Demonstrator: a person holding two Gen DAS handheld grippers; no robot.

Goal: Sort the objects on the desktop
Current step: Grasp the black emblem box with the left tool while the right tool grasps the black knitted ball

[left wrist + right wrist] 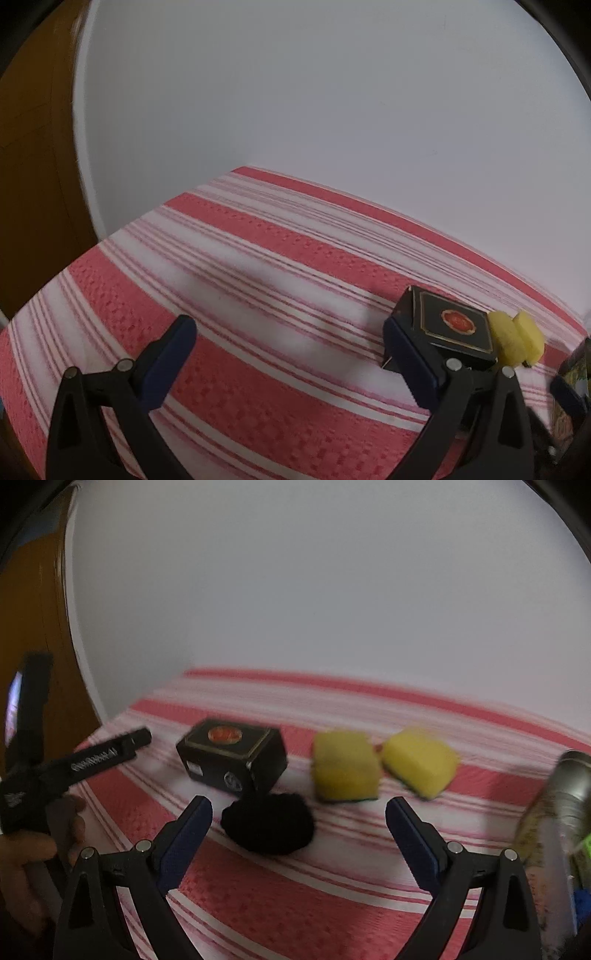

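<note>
A black box with a red seal [232, 758] lies on the red-and-white striped cloth [295, 886]. Two yellow sponges stand to its right, one [345, 770] beside the other [419, 762]. A black fuzzy ball [269, 821] lies in front of the box, just beyond my right gripper [299, 827], which is open and empty. My left gripper [290, 350] is open and empty over bare cloth [240, 258]; its right finger stands just in front of the box [454, 326], with the sponges [511, 341] behind. The left gripper also shows in the right wrist view [85, 757], held by a hand.
A silver-topped bottle or packet [557, 801] stands at the right edge, with green and blue items beside it. A white wall rises behind the table and a brown wooden door [33, 627] is at the left. A dark printed object [572, 373] sits at the far right.
</note>
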